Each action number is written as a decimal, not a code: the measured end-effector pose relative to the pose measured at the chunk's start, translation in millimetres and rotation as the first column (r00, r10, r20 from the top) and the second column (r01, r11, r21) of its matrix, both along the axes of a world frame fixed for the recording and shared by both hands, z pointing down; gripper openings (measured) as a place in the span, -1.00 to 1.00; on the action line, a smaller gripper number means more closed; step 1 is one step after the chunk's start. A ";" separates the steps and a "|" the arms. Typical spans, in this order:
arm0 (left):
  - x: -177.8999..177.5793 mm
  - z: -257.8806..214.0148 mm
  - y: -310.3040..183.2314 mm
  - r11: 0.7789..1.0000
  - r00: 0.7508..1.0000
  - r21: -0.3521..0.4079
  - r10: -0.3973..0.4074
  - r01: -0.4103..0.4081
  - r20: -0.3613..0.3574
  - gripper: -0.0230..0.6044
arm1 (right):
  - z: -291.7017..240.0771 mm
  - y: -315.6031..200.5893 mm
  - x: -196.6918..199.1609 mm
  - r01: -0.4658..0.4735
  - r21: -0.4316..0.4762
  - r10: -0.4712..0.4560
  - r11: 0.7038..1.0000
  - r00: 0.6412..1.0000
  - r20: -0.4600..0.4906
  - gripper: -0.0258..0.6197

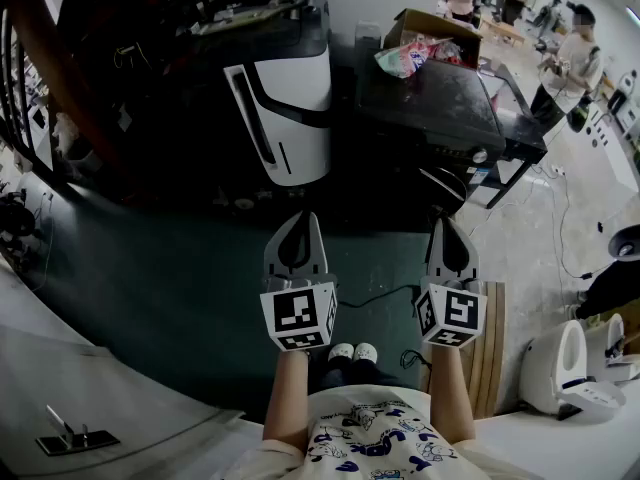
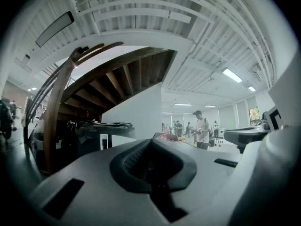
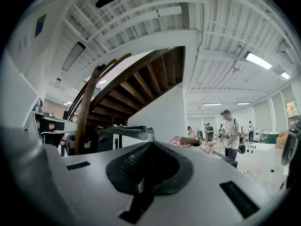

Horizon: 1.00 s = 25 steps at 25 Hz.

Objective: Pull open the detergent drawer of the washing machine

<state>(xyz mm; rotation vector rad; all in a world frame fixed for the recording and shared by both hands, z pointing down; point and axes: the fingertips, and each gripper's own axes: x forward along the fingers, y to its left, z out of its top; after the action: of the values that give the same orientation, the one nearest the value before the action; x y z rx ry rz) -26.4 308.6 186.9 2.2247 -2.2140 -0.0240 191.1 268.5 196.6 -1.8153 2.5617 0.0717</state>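
A tall black machine with a white front panel (image 1: pixel 290 98) stands across the dark floor from me, under the wooden stairs; I cannot make out a detergent drawer on it. My left gripper (image 1: pixel 298 218) and right gripper (image 1: pixel 446 224) are held level side by side, well short of the machine and touching nothing. Each tapers to a closed tip. In the left gripper view the left gripper (image 2: pixel 151 143) has its dark pads together and nothing between them. The right gripper (image 3: pixel 150 146) looks the same in its own view. The machine's top (image 2: pixel 106 126) shows far ahead.
A black bench (image 1: pixel 440 108) carrying a cardboard box (image 1: pixel 425 38) stands right of the machine. A curved wooden stair rail (image 1: pixel 40 88) is at far left. A cable (image 1: pixel 385 293) crosses the floor, wooden slats (image 1: pixel 490 353) lie at right, and people stand at back right.
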 end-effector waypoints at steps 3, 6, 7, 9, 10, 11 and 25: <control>-0.2 -0.4 -0.3 1.000 1.000 -0.001 0.001 -0.001 0.001 -0.88 | 0.4 0.1 0.5 0.000 -0.002 0.000 1.000 1.000 0.000 -0.89; -2.4 -0.5 -2.0 1.000 1.000 -0.001 -0.001 0.001 0.001 -0.88 | 2.0 -1.3 -0.8 0.003 -0.006 -0.003 1.000 1.000 -0.003 -0.89; -2.5 0.1 -2.7 1.000 1.000 -0.001 -0.002 0.002 0.001 -0.88 | 3.0 -1.9 -0.7 0.005 -0.007 -0.005 1.000 1.000 -0.004 -0.89; -0.7 1.6 -4.0 1.000 1.000 -0.002 -0.003 0.003 0.002 -0.88 | 4.6 -3.2 1.2 0.008 -0.009 -0.008 1.000 1.000 -0.008 -0.89; 0.9 2.0 -4.7 1.000 1.000 -0.003 -0.003 0.003 0.002 -0.88 | 4.9 -3.9 2.7 0.010 -0.009 -0.010 1.000 1.000 -0.010 -0.89; 2.5 2.3 -5.4 1.000 1.000 -0.005 -0.003 0.003 0.002 -0.88 | 4.7 -4.7 4.2 0.011 -0.008 -0.011 1.000 1.000 -0.013 -0.89; 31.2 11.4 -17.5 0.999 0.999 -0.015 -0.043 0.043 0.010 -0.88 | 15.9 -22.8 18.3 0.135 -0.026 -0.134 0.991 0.991 0.017 -0.31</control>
<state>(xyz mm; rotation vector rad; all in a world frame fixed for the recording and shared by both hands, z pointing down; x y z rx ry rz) 4.8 291.1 198.3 2.1738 -2.2591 0.0031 209.4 245.7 212.4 -1.6389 2.6791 0.0232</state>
